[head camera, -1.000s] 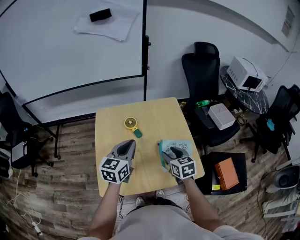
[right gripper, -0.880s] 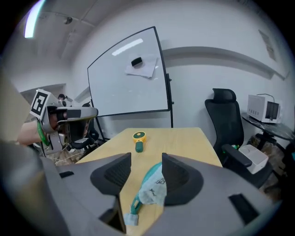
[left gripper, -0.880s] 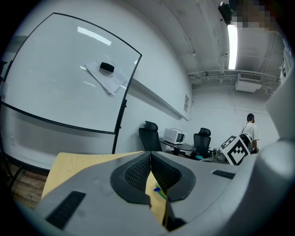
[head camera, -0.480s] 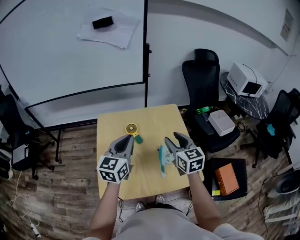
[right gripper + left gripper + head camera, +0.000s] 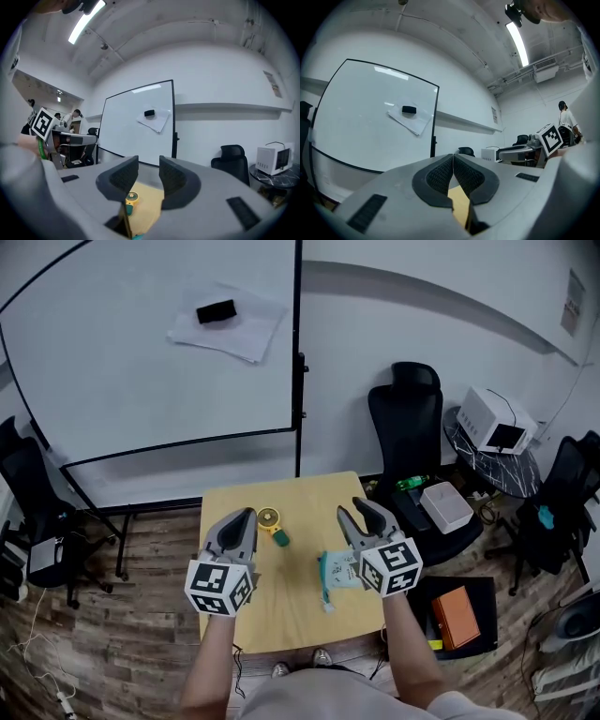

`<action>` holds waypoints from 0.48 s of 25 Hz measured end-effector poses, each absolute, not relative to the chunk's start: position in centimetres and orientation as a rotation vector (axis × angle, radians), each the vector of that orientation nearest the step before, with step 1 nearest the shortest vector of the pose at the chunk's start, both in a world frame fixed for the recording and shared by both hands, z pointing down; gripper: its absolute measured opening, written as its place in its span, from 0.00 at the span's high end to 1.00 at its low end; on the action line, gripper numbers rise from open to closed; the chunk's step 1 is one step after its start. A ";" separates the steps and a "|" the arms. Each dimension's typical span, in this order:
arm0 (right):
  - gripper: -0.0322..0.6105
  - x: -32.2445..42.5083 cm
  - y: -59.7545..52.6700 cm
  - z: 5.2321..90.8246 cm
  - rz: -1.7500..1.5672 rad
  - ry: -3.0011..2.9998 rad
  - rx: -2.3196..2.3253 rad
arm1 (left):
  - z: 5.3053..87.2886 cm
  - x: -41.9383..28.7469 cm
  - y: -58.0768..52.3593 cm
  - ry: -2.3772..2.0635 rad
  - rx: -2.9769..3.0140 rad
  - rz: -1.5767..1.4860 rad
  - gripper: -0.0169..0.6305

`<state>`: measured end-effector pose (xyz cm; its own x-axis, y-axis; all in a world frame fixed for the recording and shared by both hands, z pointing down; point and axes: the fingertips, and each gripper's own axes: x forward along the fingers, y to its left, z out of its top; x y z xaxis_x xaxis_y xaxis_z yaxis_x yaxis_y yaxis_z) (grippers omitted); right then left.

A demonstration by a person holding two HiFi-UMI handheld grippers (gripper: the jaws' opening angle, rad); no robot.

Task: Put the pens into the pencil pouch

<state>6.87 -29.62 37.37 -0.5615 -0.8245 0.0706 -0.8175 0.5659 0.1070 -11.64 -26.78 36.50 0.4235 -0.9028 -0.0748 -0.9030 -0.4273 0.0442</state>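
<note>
A teal patterned pencil pouch (image 5: 339, 569) lies on the small wooden table (image 5: 281, 615), right of centre. A thin stick-like end (image 5: 327, 603) pokes out of it toward the front edge; I cannot tell whether it is a pen. My right gripper (image 5: 352, 511) (image 5: 148, 161) is held above the pouch and points up and away, jaws a little apart and empty. My left gripper (image 5: 246, 516) (image 5: 453, 157) hovers over the table's left half, its pads pressed together on nothing. No loose pen shows on the table.
A yellow round hand fan with a green handle (image 5: 271, 521) (image 5: 131, 199) lies at the table's back middle. A whiteboard (image 5: 150, 352) stands behind. A black office chair (image 5: 405, 418) and a seat with a white box (image 5: 444, 504) are at the right, an orange box (image 5: 457, 615) on the floor.
My right gripper has lifted off the pouch and tilted upward, leaving the pouch flat on the table. My left gripper has also risen slightly. The head view has tipped further back.
</note>
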 end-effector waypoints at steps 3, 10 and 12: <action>0.77 6.9 -29.5 36.9 -0.106 -2.696 1.415 | 36.3 -11.8 -26.5 1.687 -2.641 0.126 0.95; 0.95 7.8 -29.7 37.6 -0.080 -2.673 1.467 | 36.8 -11.9 -26.2 1.696 -2.641 0.101 0.95; 0.95 8.1 -29.8 38.0 -0.067 -2.660 1.464 | 37.0 -11.8 -26.2 1.699 -2.640 0.093 0.95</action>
